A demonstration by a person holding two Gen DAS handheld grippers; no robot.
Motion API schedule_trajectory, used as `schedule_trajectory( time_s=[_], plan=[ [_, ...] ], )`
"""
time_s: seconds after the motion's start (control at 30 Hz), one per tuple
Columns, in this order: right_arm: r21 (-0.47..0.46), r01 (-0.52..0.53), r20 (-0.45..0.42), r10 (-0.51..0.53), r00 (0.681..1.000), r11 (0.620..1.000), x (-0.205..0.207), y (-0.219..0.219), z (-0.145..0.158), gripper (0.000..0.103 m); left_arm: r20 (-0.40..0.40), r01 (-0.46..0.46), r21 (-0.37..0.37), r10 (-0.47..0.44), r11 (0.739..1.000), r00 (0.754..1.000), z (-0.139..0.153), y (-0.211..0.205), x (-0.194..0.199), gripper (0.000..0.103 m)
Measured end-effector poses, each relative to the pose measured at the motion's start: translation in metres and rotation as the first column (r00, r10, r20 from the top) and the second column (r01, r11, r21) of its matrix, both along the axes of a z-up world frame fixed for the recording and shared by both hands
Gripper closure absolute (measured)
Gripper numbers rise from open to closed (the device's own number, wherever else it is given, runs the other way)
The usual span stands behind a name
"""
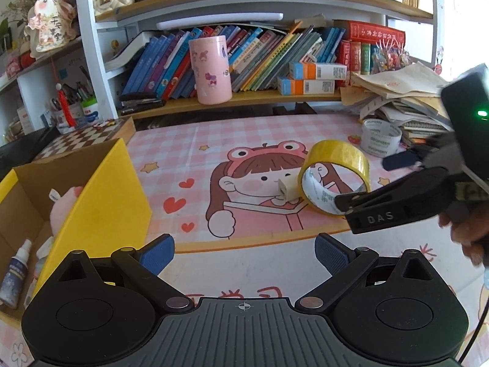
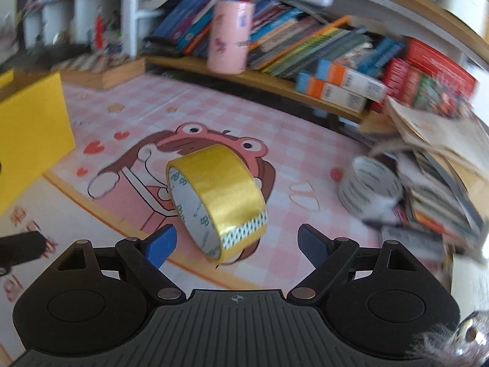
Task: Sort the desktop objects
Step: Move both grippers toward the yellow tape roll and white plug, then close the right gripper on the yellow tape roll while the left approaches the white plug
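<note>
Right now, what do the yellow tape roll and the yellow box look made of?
Yellow tape roll: glossy plastic film, likely packing tape; it catches highlights, and its white printed core looks like card. Yellow box: probably corrugated cardboard, matte yellow outside, raw brown on the inner walls and flap.

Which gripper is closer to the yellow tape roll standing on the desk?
The right gripper. Its open jaws sit just in front of the yellow tape roll, not touching it. The left gripper, also open, hangs farther back over the mat, with the roll ahead to its right.
</note>
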State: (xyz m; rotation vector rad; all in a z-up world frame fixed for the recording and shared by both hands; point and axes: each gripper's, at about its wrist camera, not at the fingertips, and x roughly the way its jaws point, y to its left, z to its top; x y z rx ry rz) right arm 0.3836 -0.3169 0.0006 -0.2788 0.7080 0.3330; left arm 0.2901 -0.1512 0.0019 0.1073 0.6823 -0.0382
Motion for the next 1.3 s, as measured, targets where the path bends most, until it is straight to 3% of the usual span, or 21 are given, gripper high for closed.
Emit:
schedule_trajectory(
  time_s=[0.17,0.4,0.5,0.57,0.6,0.63,0.67,0.8,1.0,1.17,1.3],
  plan=[
    [-0.07,-0.156,-0.057,0.152,0.987,0.985,0.028,0.006,-0.01,0.019,-0.017,-0.009,0.006,0.009,1.0,1.0,-0.003,0.0,0.004,0.003],
    [-0.119,-0.349,-0.105,0.338,0.935,0.93,0.045,0.015,-0.02,0.02,-0.043,-0.023,0.008,0.024,1.0,0.999,-0.006,0.002,0.011,0.003],
    [-0.12,-0.392,-0.12,0.379,0.918,0.912,0.046,0.017,-0.021,0.044,-0.05,-0.012,0.018,0.013,1.0,0.999,-0.007,0.0,0.014,0.003],
    [-0.11,-0.399,-0.132,0.385,0.914,0.91,0.047,0.016,-0.022,0.07,-0.052,-0.004,0.023,0.005,1.0,0.999,-0.007,-0.001,0.017,0.003],
    [-0.089,-0.403,-0.143,0.389,0.91,0.911,0.047,0.015,-0.021,0.071,-0.053,0.001,0.025,0.0,1.0,0.999,-0.007,-0.002,0.019,0.003],
    [-0.076,-0.39,-0.147,0.376,0.915,0.918,0.047,0.013,-0.019,0.073,-0.051,0.006,0.027,-0.004,1.0,0.999,-0.007,-0.003,0.02,0.003],
    [-0.069,-0.366,-0.14,0.355,0.924,0.928,0.046,0.01,-0.018,0.084,-0.05,0.011,0.03,-0.01,0.999,0.999,-0.008,-0.004,0.022,0.003],
    [-0.018,-0.252,-0.12,0.248,0.961,0.968,0.041,-0.007,-0.006,0.086,-0.05,0.033,0.042,-0.031,0.999,0.998,-0.011,-0.008,0.033,0.003],
    [0.02,-0.066,-0.11,0.068,0.992,0.998,0.024,-0.038,0.005,0.086,-0.052,0.066,0.044,-0.064,0.997,0.997,-0.023,-0.02,0.057,0.003],
    [0.086,0.108,-0.127,-0.096,0.987,0.99,0.007,-0.064,0.008,0.086,-0.069,0.098,0.037,-0.096,0.994,0.993,-0.037,-0.029,0.08,0.003],
    [0.103,0.179,-0.135,-0.164,0.977,0.978,-0.01,-0.075,0.009,0.086,-0.087,0.11,0.048,-0.105,0.993,0.991,-0.049,-0.037,0.098,0.003]
  ],
)
